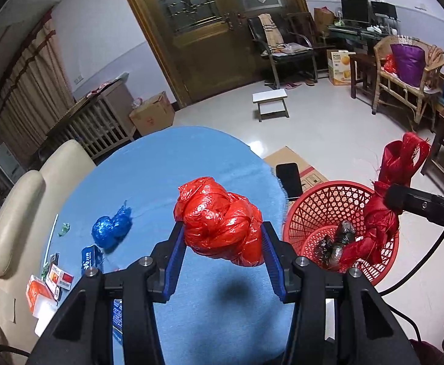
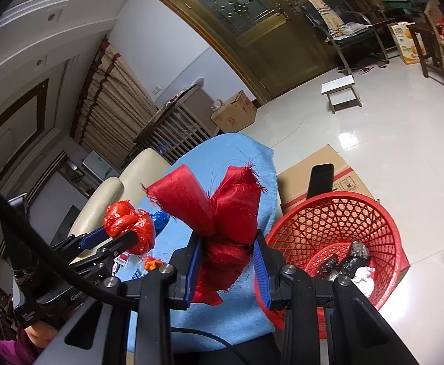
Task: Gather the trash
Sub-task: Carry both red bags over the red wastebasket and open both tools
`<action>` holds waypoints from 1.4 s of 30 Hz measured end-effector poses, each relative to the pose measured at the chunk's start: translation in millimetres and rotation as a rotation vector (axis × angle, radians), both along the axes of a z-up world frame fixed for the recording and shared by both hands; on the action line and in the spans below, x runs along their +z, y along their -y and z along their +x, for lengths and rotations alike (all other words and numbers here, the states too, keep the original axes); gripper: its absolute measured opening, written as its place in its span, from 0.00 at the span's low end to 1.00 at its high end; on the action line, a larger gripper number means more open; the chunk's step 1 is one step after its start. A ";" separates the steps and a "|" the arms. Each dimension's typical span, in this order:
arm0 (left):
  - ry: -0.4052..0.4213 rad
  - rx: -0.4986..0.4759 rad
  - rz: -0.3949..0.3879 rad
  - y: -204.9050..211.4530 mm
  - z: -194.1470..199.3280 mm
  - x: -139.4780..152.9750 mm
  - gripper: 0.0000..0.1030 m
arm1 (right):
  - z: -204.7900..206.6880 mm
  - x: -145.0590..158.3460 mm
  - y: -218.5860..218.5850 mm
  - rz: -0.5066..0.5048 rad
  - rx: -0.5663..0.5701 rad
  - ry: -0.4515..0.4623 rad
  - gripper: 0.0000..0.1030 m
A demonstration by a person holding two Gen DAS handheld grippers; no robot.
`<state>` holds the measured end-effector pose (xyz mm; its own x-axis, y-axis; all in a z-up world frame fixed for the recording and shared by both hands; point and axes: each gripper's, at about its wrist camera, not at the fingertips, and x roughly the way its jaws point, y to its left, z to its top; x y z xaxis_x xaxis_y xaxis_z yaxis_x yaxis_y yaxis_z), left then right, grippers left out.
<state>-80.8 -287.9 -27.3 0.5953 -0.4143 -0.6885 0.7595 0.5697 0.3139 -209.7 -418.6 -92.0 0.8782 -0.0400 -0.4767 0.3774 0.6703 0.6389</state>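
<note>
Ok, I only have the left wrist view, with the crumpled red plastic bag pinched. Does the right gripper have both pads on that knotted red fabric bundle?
Observer: Yes. The right gripper has a blue pad on each side of the knotted red fabric bundle, at its knot.
Operator: Anything in the red mesh basket besides the dark wrappers?
Observer: A crumpled white tissue lies beside the dark wrappers in the red mesh basket.
Operator: And my bag from that side?
Observer: The crumpled red plastic bag bulges past the left gripper fingertips.
</note>
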 end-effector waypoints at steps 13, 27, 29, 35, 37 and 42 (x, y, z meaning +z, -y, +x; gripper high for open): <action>-0.032 -0.051 0.037 30.9 -10.6 -14.0 0.49 | -15.4 -9.8 18.6 0.030 -0.045 -0.025 0.33; -0.191 -0.151 0.027 57.7 -17.5 -32.2 0.49 | -33.0 -24.9 44.2 0.042 -0.126 -0.106 0.34; -0.238 -0.183 0.022 62.0 -20.2 -38.3 0.49 | -35.6 -30.5 46.7 0.040 -0.148 -0.138 0.34; -0.388 -0.263 0.039 78.2 -25.5 -62.7 0.53 | -41.0 -44.9 54.1 0.072 -0.179 -0.195 0.35; -0.411 -0.261 0.055 81.8 -25.8 -70.5 0.56 | -41.7 -48.8 56.9 0.103 -0.185 -0.211 0.38; -0.427 -0.226 0.057 79.2 -21.6 -75.3 0.57 | -45.5 -54.8 61.3 0.178 -0.193 -0.177 0.68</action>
